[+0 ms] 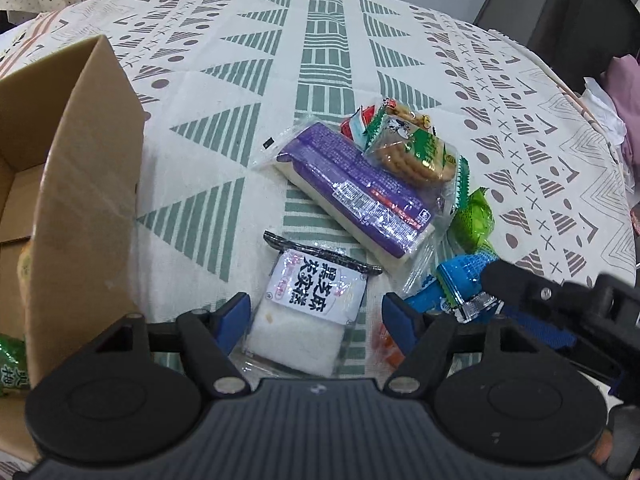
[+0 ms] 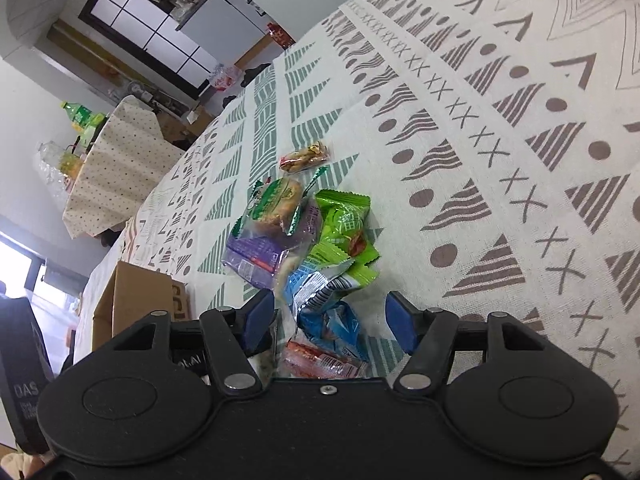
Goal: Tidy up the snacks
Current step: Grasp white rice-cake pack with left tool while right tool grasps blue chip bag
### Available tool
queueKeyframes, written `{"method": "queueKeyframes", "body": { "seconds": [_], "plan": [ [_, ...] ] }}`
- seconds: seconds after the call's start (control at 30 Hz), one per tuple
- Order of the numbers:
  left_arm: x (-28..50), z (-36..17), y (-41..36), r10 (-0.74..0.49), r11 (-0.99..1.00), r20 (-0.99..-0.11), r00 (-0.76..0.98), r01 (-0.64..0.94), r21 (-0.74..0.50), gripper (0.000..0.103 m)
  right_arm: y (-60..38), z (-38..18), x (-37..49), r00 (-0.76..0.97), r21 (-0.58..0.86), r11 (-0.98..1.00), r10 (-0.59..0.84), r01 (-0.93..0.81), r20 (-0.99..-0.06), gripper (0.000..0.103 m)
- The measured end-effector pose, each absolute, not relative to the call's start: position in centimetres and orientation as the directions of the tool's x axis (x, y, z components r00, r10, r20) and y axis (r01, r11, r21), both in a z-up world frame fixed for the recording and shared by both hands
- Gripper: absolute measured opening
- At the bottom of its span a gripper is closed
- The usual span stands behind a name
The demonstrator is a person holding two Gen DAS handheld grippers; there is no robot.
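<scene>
Table cover: a white cloth tablecloth [image 1: 248, 92] printed with green striped triangles and brown marks carries everything.
Box: an open brown cardboard box [image 1: 86, 208] stands at the left edge of the left wrist view, with a green packet [image 1: 12, 364] partly visible inside it.
Snack heap: right of the box, well apart from it.
Largest snack: a long purple-wrapped white cake bar [image 1: 352, 192] lies diagonally, a clear pack of round biscuits [image 1: 416, 152] overlapping its far end.
Left gripper [image 1: 316, 320]: jaws partly spread on either side of a clear-wrapped white rice cake with a black-lettered label [image 1: 312, 316]; pads just beside the wrapper, whether touching I cannot tell.
Right gripper [image 2: 330, 320]: jaws partly spread over a crinkled blue foil packet [image 2: 332, 320], pads clear of it.
Smaller packets: a bright green foil packet [image 2: 344, 224] beyond the blue one; a small clear pack of nuts [image 2: 306, 156] lies alone, farther off.
</scene>
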State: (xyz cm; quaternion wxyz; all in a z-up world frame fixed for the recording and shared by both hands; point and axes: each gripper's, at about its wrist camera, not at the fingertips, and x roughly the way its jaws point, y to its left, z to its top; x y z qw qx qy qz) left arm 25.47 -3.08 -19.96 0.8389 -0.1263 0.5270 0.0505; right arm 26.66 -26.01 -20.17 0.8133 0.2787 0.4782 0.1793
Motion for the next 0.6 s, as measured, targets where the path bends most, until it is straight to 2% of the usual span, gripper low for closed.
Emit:
{"method": "queueKeyframes", "body": {
  "seconds": [0.1,0.2,0.27,0.33,0.4,0.43,0.6],
  "plan": [
    [25.3,-20.6,-2.7,-0.057,0.960,-0.899,0.435,-0.224,-0.170,0.071,-25.8,-20.4,27.0,0.479,0.634,0.773,0.563,-0.019,-0.673,0.062],
    [25.0,-20.6,-2.7,-0.048,0.963,-0.894,0.446,-0.216,-0.160,0.064,-25.2,-20.7,27.3,0.473,0.635,0.773,0.566,-0.018,-0.675,0.062],
    [24.8,-20.5,-2.5,-0.047,0.961,-0.891,0.452,-0.224,-0.164,0.052,-24.8,-20.9,27.4,0.476,0.628,0.778,0.558,-0.015,-0.680,0.062],
    [24.7,-20.4,-2.3,-0.057,0.957,-0.887,0.458,-0.227,-0.178,0.049,-24.3,-21.1,27.6,0.475,0.628,0.778,0.558,-0.015,-0.680,0.056],
    [24.6,-20.1,-2.0,-0.071,0.951,-0.883,0.463,-0.234,-0.200,0.048,-23.9,-21.3,27.8,0.474,0.621,0.783,0.554,-0.019,-0.684,0.040],
    [24.5,-20.0,-2.0,-0.078,0.949,-0.881,0.468,-0.235,-0.209,0.048,-23.7,-21.4,27.7,0.475,0.614,0.789,0.550,-0.025,-0.687,0.036],
    [24.0,-18.5,-2.0,-0.111,0.942,-0.861,0.496,-0.223,-0.251,0.047,-23.6,-20.3,26.7,0.521,0.580,0.813,0.516,-0.050,-0.680,0.033]
  ]
}}
